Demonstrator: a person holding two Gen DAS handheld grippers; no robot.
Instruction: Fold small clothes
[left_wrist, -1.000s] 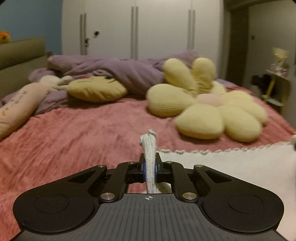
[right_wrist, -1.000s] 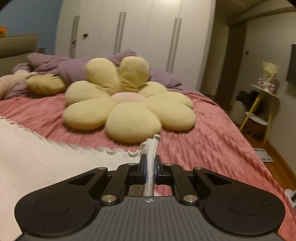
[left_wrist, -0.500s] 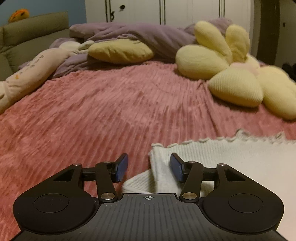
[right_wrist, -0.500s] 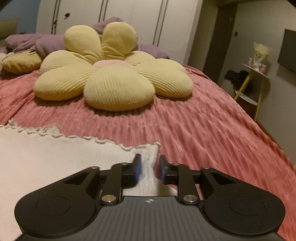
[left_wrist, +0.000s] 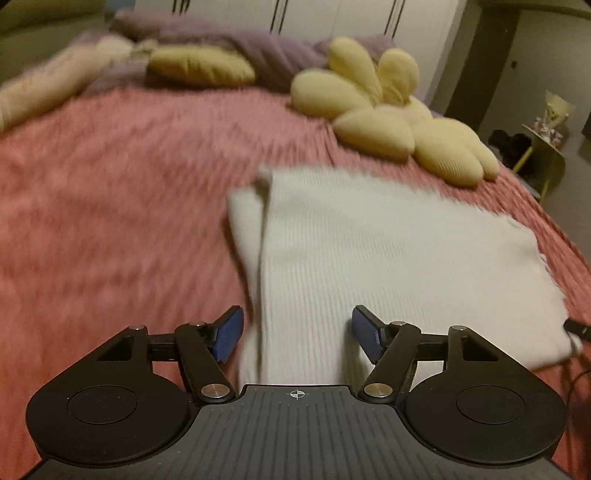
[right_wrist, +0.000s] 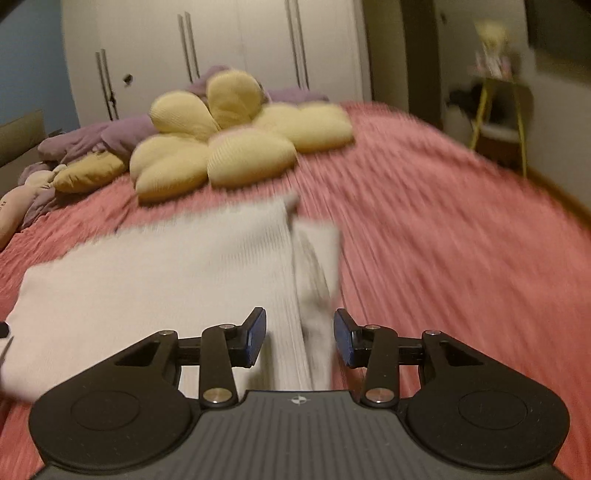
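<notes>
A white ribbed knit garment (left_wrist: 369, 258) lies folded flat on the pink bedspread (left_wrist: 110, 206). In the left wrist view my left gripper (left_wrist: 297, 334) is open and empty above the garment's near left edge. In the right wrist view the garment (right_wrist: 166, 273) lies to the left and my right gripper (right_wrist: 299, 336) is open and empty above its near right edge, where a folded strip lies alongside. Both views are blurred by motion.
A yellow flower-shaped cushion (left_wrist: 391, 118) (right_wrist: 229, 147) lies beyond the garment. A yellow pillow (left_wrist: 199, 66) and purple bedding (left_wrist: 240, 40) sit at the headboard end. White wardrobes (right_wrist: 221, 55) stand behind. A small yellow side table (right_wrist: 498, 118) stands by the bed's right side.
Both grippers held the garment's edge a second ago, then opened and let it go. Both have since drawn back and risen, so more of the folded garment shows.
</notes>
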